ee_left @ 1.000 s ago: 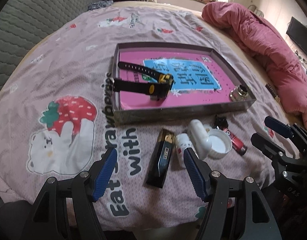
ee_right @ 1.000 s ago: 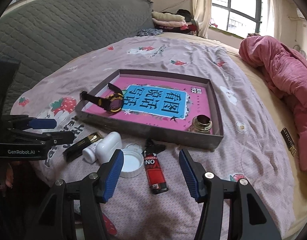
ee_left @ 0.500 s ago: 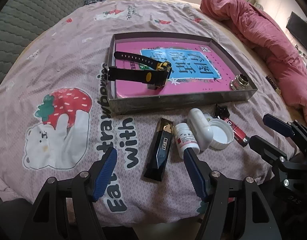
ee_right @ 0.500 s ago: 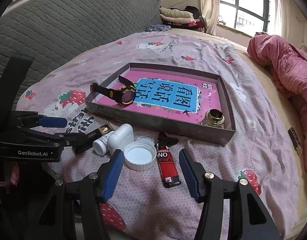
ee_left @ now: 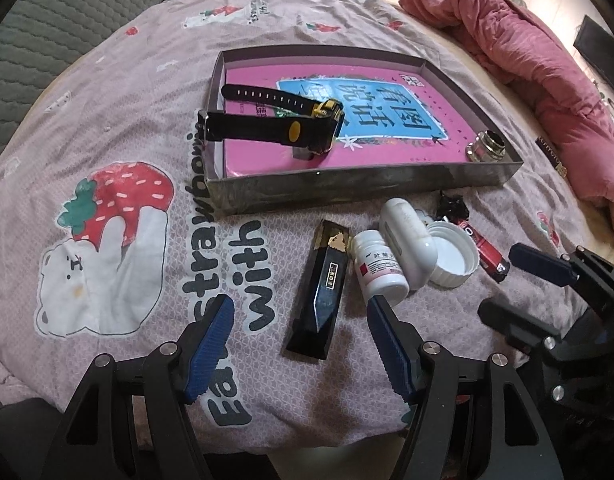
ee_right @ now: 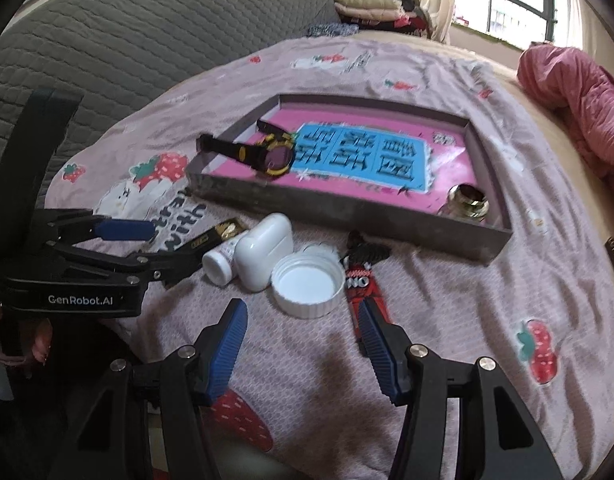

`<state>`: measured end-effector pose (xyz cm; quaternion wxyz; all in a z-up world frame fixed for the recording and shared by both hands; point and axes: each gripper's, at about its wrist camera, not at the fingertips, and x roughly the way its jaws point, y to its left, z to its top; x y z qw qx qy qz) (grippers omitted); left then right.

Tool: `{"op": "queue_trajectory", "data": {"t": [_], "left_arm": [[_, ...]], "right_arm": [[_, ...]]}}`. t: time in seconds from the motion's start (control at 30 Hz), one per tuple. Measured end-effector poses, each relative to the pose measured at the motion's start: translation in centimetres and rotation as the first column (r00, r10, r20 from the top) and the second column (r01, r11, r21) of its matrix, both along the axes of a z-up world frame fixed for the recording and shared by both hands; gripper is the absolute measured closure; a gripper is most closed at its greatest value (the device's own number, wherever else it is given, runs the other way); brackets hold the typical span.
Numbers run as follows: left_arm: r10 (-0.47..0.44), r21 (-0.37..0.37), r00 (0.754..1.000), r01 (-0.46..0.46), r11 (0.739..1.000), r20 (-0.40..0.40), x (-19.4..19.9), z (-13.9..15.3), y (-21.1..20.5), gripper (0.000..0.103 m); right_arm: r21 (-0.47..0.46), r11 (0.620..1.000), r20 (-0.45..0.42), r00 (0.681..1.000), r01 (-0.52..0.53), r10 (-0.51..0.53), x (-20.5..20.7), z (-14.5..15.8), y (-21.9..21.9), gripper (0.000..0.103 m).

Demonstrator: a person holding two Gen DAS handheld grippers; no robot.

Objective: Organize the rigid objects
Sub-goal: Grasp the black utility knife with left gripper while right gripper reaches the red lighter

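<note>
1. A bed with a pink strawberry-print sheet [ee_left: 119,128] is filling both views, with a grey quilted headboard [ee_right: 139,32] behind it.
2. A shallow grey tray [ee_left: 347,192] is holding a pink book [ee_left: 391,140], a black-and-yellow watch [ee_left: 291,128] and a small metal jar [ee_left: 486,148].
3. Just in front of the tray are lying a black bar [ee_left: 323,288], white pill bottle [ee_left: 381,268], white case [ee_left: 407,240], white lid [ee_left: 453,254] and red lighter [ee_right: 361,284].
4. The left gripper [ee_left: 299,344] is hanging open around the bar's near end; the right gripper [ee_right: 303,344], also open, is nearer the lid and lighter than a second ago.
</note>
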<state>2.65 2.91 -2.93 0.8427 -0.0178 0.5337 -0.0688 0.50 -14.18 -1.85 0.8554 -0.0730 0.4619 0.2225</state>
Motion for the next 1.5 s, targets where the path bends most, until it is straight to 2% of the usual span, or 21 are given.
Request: {"op": "queue_trajectory", "data": {"t": [0.43, 0.73, 1.0, 1.5], "left_arm": [[-0.006, 0.007, 1.0, 0.006, 1.0, -0.02, 0.9, -1.6, -0.2, 0.032], [0.0, 0.006, 1.0, 0.0, 1.0, -0.014, 1.5, -2.1, -0.2, 0.032], [0.007, 0.006, 1.0, -0.007, 1.0, -0.004, 2.4, -2.5, -0.2, 0.032], [0.011, 0.033, 1.0, -0.011, 0.999, 0.0, 3.1, -3.1, 0.2, 0.033]], "right_arm": [[-0.02, 1.0, -0.066, 0.998, 0.022, -0.023, 1.4, -2.4, 0.7, 0.046], [-0.034, 0.999, -0.047, 0.998, 0.033, -0.035, 2.2, -3.2, 1.3, 0.046], [0.001, 0.998, -0.058, 0.996, 0.063, -0.063, 3.4, -3.5, 0.8, 0.046], [-0.013, 0.999, -0.035, 0.998, 0.043, -0.044, 4.5, -4.1, 1.9, 0.046]]}}
